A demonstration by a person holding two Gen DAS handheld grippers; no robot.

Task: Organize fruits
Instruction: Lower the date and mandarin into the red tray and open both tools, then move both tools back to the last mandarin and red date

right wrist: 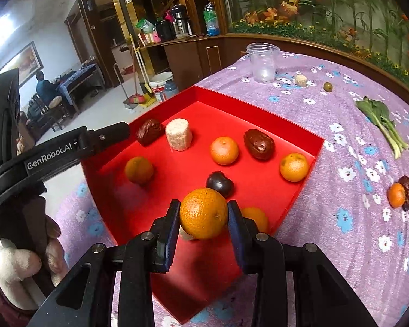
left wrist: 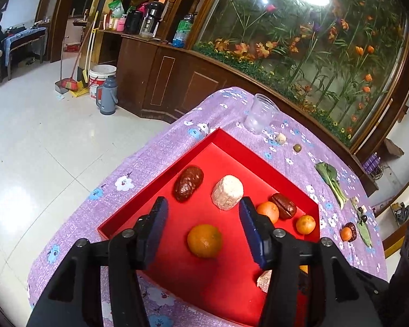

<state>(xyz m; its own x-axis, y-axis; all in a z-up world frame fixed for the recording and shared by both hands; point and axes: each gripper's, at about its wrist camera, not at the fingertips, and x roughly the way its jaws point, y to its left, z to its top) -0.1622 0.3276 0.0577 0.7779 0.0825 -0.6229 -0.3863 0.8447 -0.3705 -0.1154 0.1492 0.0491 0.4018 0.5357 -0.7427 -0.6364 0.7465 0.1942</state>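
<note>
Partly hidden, maybe orange (right wrist: 256,218), behind fingers (right wrist: 238,234).

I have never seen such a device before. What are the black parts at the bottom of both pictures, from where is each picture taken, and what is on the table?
The black parts are two hand-held claws; a person holds one in each hand. Each picture comes from a camera on one claw, looking forward along its fingers.

In the left view, the left claw is open and holds nothing, above a red tray. In the right view, the right claw is shut on an orange above that tray.

The tray holds more oranges, dark dates, a dark plum and a pale cylinder. The purple cloth carries a plastic cup, a leafy green, an olive and another orange beside a date.
</note>
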